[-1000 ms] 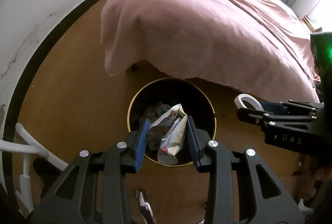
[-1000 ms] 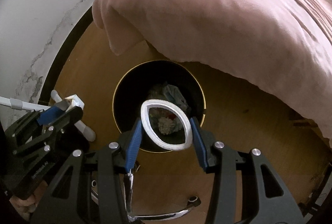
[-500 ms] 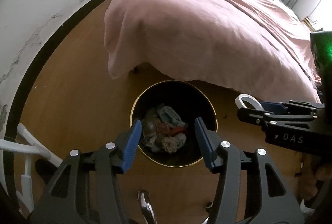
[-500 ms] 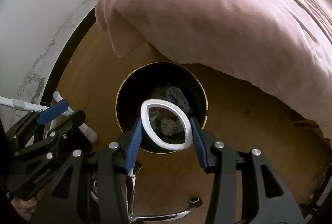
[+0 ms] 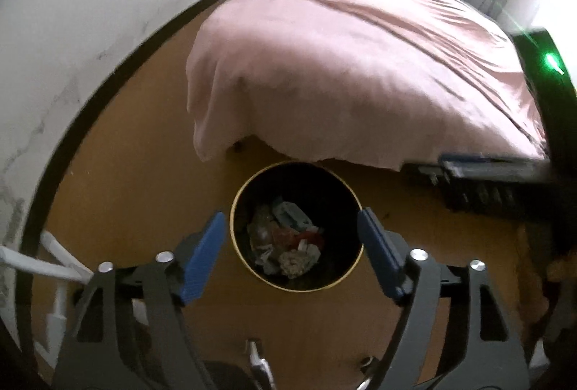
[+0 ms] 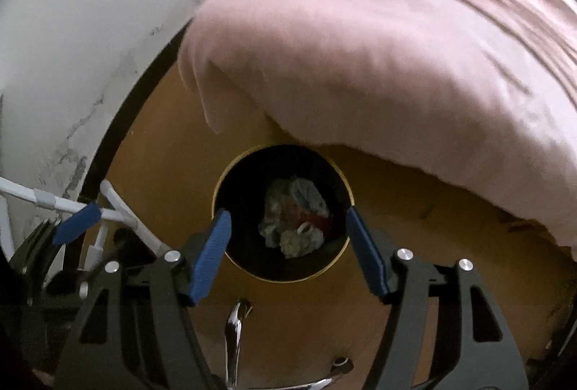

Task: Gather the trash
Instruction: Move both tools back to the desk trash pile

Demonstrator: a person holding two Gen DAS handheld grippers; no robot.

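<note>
In the left wrist view, the left gripper [image 5: 292, 254] is standing wide apart, holding nothing, above the black bin [image 5: 346, 278] where the trash [image 5: 285, 238] is lying. In the right wrist view, the right gripper [image 6: 286, 244] is also spread and holding nothing over the bin [image 6: 335, 263], beside the pink bed cover [image 6: 396, 47].

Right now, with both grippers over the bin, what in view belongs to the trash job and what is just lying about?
Part of the job:
- bin
- trash inside it
- left gripper, open
- right gripper, open

Just there:
- pink bedspread
- white frame by the wall
- wooden floor
</note>
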